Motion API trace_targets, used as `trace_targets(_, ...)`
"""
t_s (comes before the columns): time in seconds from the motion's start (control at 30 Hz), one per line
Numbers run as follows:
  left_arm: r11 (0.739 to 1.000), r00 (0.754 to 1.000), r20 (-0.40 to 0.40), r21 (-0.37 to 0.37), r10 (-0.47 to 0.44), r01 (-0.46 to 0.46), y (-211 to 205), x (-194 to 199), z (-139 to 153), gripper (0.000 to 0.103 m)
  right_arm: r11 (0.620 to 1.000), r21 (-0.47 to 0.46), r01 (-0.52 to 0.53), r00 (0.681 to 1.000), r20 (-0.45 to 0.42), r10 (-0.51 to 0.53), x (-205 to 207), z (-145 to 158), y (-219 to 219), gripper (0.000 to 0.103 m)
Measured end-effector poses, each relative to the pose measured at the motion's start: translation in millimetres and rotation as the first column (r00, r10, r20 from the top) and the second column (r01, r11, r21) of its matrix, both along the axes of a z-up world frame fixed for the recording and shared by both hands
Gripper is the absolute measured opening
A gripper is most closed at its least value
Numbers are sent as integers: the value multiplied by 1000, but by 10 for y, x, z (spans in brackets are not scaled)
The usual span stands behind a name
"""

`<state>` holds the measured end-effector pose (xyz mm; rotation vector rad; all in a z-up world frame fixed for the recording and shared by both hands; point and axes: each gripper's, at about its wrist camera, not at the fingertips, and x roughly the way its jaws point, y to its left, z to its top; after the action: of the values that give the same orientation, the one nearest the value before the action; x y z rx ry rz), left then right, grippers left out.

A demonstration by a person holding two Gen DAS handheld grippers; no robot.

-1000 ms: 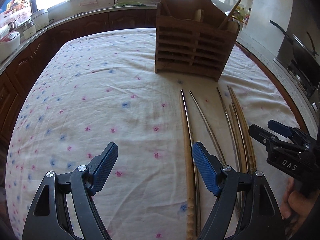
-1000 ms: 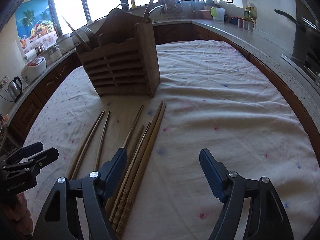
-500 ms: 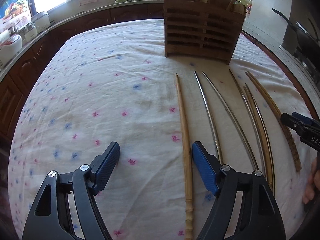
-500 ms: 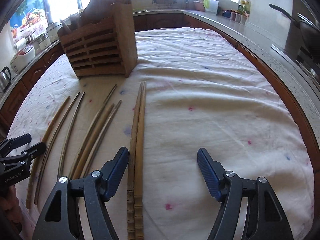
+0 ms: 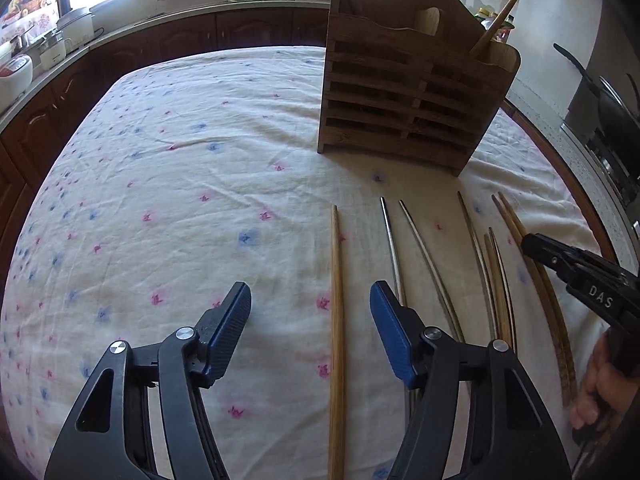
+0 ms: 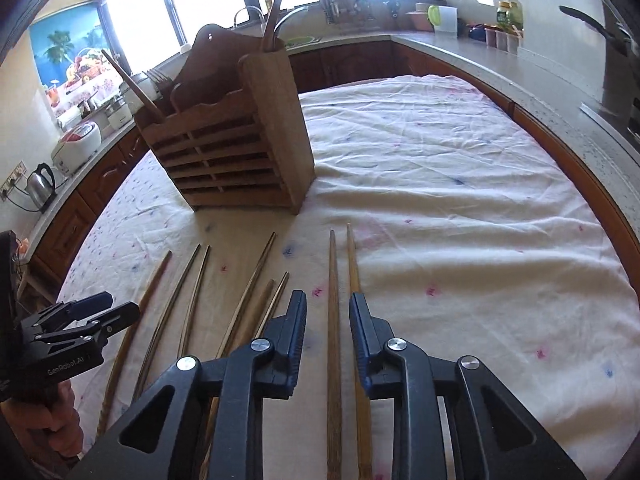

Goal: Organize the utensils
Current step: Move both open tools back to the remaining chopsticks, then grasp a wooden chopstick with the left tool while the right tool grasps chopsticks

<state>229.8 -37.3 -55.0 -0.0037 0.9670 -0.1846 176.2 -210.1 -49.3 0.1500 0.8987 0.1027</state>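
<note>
Several chopsticks lie in a row on the flowered tablecloth (image 5: 160, 208) in front of a wooden utensil holder (image 5: 404, 108), which also shows in the right wrist view (image 6: 236, 160). My left gripper (image 5: 310, 312) is open, low over the cloth, with one wooden chopstick (image 5: 337, 320) lying between its jaws. My right gripper (image 6: 327, 320) is partly closed around a pair of wooden chopsticks (image 6: 334, 320), its pads near them but not clamping. Two metal chopsticks (image 5: 394, 256) lie right of the left gripper.
The holder has a few utensils standing in it (image 6: 132, 88). Kitchen counters with a rice cooker (image 6: 78, 146) and kettle (image 6: 40, 184) ring the table. A pan (image 5: 600, 92) sits on the stove at the right.
My right gripper has narrowed its jaws around the wooden chopstick pair and moved lower. My left gripper shifted so the single wooden chopstick sits between its open jaws.
</note>
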Motion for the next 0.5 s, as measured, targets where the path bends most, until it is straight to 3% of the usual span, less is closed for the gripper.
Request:
trace_targets(0.07,1000,1000,-15,-4,-7,7,-9,66,-40,55,1000,-17,-8,999,-42,7,122,-120,35,19)
trace_targets(0.27,997,999,10,61,-42,42,-181,259,-56,55,999,-49,-19,998,-55,16,373,-125,48,18)
trace_targets(0.33,994,998,23,87,-61,59,-259,304,-64,50,997,-66,-29,998,-66,25,466,-124,63,19)
trace_targets(0.43,992,995,32,86,-92,89,-337,346,-51,29,994,-101,-45,997,-64,39,551,-134,119,19)
trace_targets(0.5,991,994,36,89,-107,104,-348,345,-49,7,990,-133,-49,997,-62,41,561,-135,168,19)
